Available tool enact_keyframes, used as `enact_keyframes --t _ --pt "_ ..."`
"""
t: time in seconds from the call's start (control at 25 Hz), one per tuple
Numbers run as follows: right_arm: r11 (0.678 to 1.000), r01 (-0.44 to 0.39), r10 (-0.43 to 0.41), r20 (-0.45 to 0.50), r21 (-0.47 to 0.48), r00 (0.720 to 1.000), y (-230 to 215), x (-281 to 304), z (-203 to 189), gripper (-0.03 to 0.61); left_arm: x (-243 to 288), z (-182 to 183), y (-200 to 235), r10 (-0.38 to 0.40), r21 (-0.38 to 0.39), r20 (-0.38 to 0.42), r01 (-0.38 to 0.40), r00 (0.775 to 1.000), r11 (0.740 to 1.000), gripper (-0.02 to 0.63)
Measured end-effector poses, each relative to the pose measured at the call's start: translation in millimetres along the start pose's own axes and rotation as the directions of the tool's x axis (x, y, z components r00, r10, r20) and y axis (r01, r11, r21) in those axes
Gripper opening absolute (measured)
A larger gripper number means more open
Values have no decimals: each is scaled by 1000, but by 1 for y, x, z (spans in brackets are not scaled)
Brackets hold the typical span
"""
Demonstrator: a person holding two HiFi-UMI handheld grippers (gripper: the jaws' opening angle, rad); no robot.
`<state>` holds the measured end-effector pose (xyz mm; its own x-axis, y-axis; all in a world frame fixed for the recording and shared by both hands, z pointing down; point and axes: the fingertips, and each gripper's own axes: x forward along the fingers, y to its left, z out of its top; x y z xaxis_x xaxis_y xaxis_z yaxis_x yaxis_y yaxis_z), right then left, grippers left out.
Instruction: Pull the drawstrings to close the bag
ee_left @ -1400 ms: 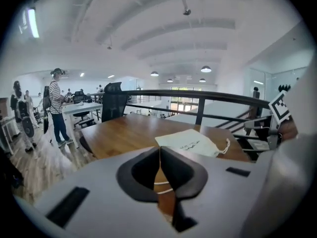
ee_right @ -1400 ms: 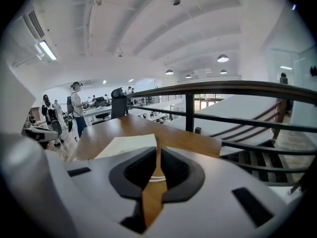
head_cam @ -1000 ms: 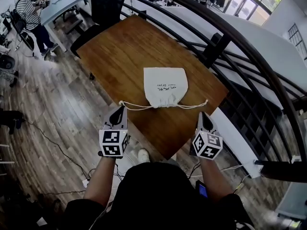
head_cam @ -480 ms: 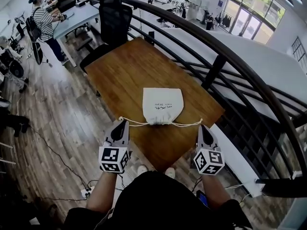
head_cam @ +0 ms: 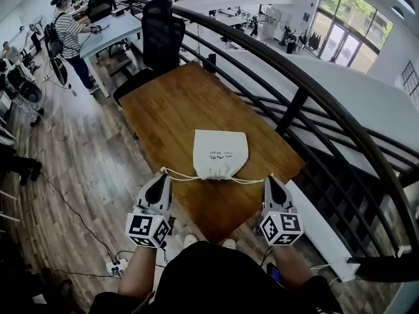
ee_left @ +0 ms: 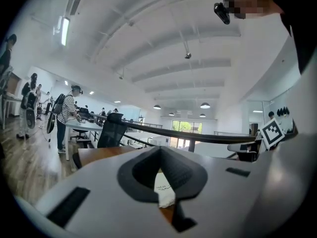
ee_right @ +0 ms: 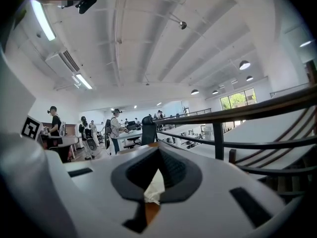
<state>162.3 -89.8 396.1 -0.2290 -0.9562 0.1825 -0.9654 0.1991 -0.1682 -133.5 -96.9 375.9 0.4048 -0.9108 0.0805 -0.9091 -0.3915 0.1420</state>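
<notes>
A white cloth drawstring bag (head_cam: pixel 220 153) lies on the wooden table (head_cam: pixel 177 103), its gathered mouth toward me. A cord runs out of each side of the mouth. My left gripper (head_cam: pixel 163 176) is shut on the left drawstring (head_cam: pixel 178 174) at its end, by the table's near left edge. Over the near right corner, my right gripper (head_cam: pixel 270 179) is shut on the right drawstring (head_cam: pixel 252 180). Both cords run nearly straight from the mouth to the tips. The bag (ee_left: pixel 164 185) shows through the closed jaws of the left gripper (ee_left: pixel 159 150), and the bag (ee_right: pixel 155 186) shows likewise beyond the right gripper (ee_right: pixel 158 151).
A black curved railing (head_cam: pixel 308 90) runs close along the table's right side. A black office chair (head_cam: pixel 162 41) stands at the far end. A person (head_cam: pixel 71 34) stands at a desk far left. Cables and a power strip (head_cam: pixel 116 265) lie on the floor by my feet.
Both grippers have risen with the cord ends still in them. The cords now lie straighter and the bag's mouth is drawn tighter. The head view has tilted up.
</notes>
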Motion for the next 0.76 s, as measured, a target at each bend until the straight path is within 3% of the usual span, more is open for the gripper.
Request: enact_keyframes --t 0.76 --pt "999 -37 37 -23 -10 999 -6 12 -2 -8 18 -7 -14 -53 -42 2 53 999 998 12"
